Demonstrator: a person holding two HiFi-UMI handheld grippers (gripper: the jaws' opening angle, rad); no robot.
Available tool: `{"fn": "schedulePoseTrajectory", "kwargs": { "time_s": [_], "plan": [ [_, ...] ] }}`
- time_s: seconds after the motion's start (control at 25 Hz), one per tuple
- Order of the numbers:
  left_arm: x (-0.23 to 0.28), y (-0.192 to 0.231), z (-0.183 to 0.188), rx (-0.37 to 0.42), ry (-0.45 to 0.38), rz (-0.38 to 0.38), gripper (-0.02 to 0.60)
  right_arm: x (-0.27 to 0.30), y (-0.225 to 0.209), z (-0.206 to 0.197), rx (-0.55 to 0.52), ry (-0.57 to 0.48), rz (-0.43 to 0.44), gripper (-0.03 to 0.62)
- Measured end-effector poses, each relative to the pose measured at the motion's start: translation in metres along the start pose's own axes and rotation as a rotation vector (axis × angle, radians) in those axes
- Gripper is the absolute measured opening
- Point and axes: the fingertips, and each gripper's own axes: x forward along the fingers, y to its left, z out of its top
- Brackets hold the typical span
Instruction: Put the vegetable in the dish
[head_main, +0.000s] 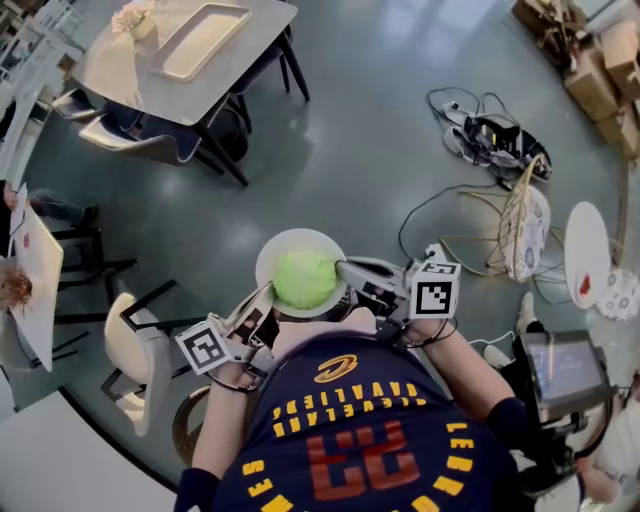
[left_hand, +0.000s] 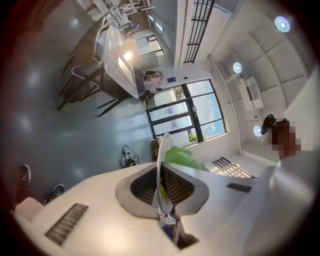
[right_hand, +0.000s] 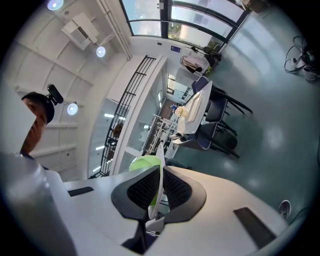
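Head view: round white dish (head_main: 270, 252) with smooth rim, leafy green vegetable (head_main: 304, 279) inside, above glossy grey floor (head_main: 380, 120); left gripper view: left tool (left_hand: 161, 176) pinches thin rim edge-on; right gripper view: right tool (right_hand: 159, 186) likewise clamps rim.

Your left claw (left_hand: 161, 176) and right claw (right_hand: 160, 182) gripped a smooth white dish (head_main: 268, 258) with dark, mesh-textured pads (left_hand: 144, 186); the vegetable (head_main: 304, 279) beyond them looked matt and crinkled, the floor (head_main: 350, 150) beneath polished grey.

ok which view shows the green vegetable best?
Head view: the vegetable shows whole from above, lying in the dish. Both gripper views see the dish edge-on, with only a green bulge past its rim.
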Motion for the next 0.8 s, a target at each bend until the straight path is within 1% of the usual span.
{"fn": "schedulePoseTrajectory", "kwargs": {
  "time_s": [0.16, 0.36, 0.6, 0.8],
  "plan": [
    [0.018, -0.008, -0.003, -0.001, -0.026, 0.011, 0.014, -0.012, -0.009, 0.016, 0.026, -0.003, 0.021, 0.015],
    [0.025, -0.002, 0.000, -0.038, -0.047, 0.036, 0.014, -0.007, -0.013, 0.026, 0.034, 0.002, 0.049, 0.015],
    [0.042, 0.008, 0.018, -0.075, -0.033, 0.011, 0.014, 0.005, -0.033, 0.041, 0.052, 0.003, 0.003, 0.015],
    [0.063, 0.021, 0.057, -0.102, 0.002, 0.001, 0.014, 0.027, -0.046, 0.072, 0.044, -0.026, -0.041, 0.015]
  ]
}}
